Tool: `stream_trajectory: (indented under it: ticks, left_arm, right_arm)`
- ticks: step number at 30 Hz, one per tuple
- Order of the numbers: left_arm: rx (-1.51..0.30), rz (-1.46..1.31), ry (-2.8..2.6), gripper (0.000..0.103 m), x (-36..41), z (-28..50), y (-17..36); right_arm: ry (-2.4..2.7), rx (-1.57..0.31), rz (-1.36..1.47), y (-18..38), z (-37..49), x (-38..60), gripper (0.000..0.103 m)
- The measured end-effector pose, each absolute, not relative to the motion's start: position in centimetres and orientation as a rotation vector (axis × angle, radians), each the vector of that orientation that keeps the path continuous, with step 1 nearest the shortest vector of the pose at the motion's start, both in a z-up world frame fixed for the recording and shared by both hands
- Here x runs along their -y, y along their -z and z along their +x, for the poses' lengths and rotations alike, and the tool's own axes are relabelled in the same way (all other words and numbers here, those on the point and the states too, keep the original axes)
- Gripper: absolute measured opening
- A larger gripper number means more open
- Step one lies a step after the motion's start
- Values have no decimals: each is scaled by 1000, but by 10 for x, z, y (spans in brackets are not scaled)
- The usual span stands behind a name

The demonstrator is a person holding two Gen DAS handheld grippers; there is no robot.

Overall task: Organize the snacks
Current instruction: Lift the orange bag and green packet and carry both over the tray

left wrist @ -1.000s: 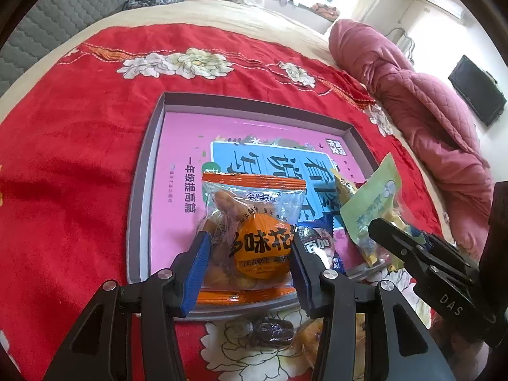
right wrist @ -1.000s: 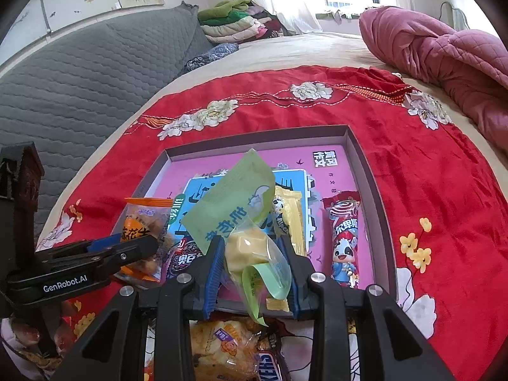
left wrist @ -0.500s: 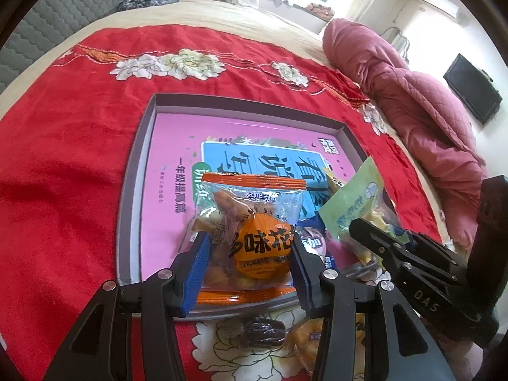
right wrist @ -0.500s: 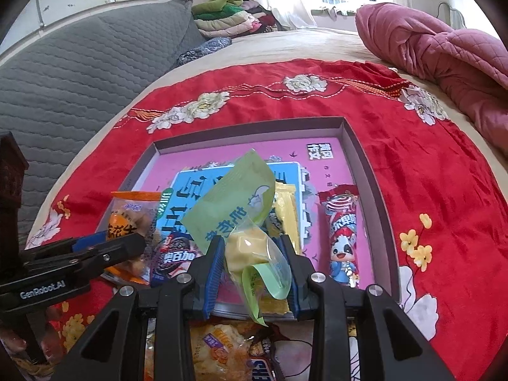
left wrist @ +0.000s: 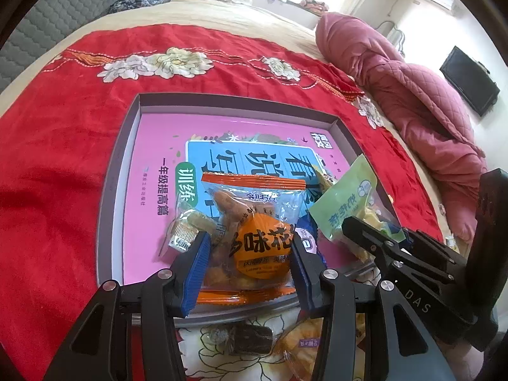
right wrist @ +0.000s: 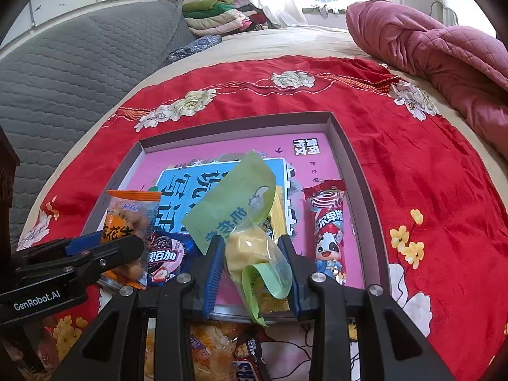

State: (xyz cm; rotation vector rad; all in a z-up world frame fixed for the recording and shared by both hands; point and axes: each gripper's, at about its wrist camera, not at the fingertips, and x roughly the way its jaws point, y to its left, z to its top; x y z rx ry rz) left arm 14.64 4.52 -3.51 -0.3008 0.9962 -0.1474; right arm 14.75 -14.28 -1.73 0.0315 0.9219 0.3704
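Nearest, the orange peanut packet (left wrist: 254, 241) is pinched across its bulging middle by the fingers of the left gripper (left wrist: 250, 263), low over the near edge of the grey tray (left wrist: 117, 171). It is judged light and crinkly, with brittle contents, so a grip on the filled belly seems safer than on the slippery seals. Its long axis runs near to far, the orange seal pointing away. To the right, the green pouch (right wrist: 235, 212) is likewise squeezed by the right gripper (right wrist: 254, 263), its flat end tilted far-right.
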Motion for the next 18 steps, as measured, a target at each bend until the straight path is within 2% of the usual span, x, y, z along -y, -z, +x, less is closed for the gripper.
stream_trajectory:
  ticks: [13,18]
  left_arm:
    - [-998,-309,140,50,-49,146,36]
    - [-999,-311,139,51,-50,146,37]
  right_arm:
    - [-370,-927,42,17,148,143,36]
    - [-371,-924,53,15,147,144,40]
